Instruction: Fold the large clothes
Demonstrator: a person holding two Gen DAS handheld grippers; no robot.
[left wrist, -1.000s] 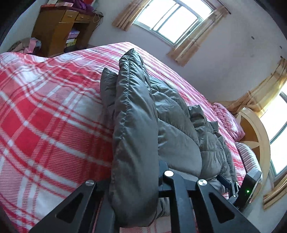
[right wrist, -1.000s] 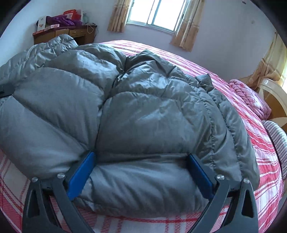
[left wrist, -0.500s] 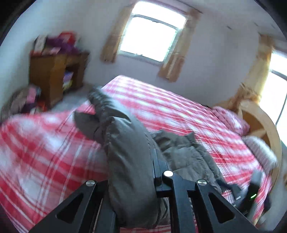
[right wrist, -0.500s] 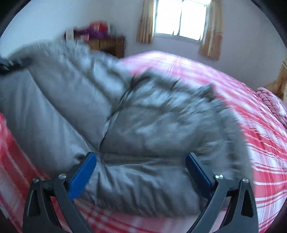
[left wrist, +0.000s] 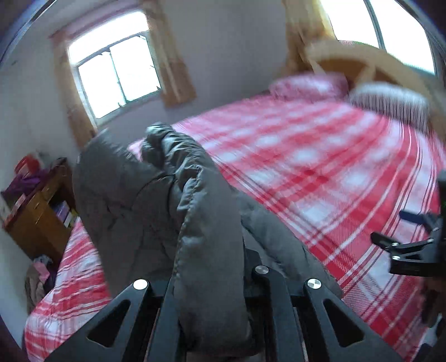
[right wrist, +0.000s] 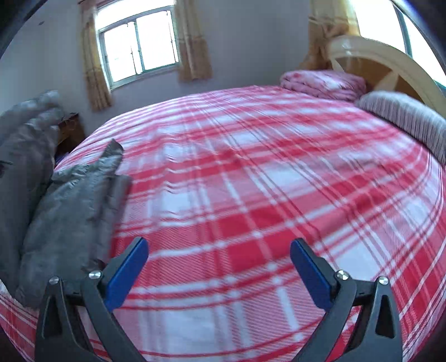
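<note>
Swung aside — puffy grey quilted jacket (left wrist: pixel 206 236) pinched in left gripper (left wrist: pixel 211 328); right gripper (right wrist: pixel 220 264) spread over plaid bedspread (right wrist: pixel 264 181).

A wide bed covered by a red-and-white plaid blanket (right wrist: pixel 251 178) fills most of the room. At its head stands a curved, pale wooden headboard (right wrist: pixel 390 64), with a folded pink patterned quilt (right wrist: pixel 323 82) and a grey striped pillow (right wrist: pixel 404 117) lying before it. The walls are plain pale grey (right wrist: pixel 251 41). A white-framed sliding window (right wrist: pixel 139 41) on the far wall glows with bright daylight, flanked by short tan curtains (right wrist: pixel 195 47). A second bright window (left wrist: pixel 376 25) sits behind the headboard. In the corner stands a brown wooden desk with drawers (left wrist: pixel 41 217), cluttered on top with purple and red items (left wrist: pixel 26 178). Crumpled clothes (left wrist: pixel 39 275) lie on the floor below it.
</note>
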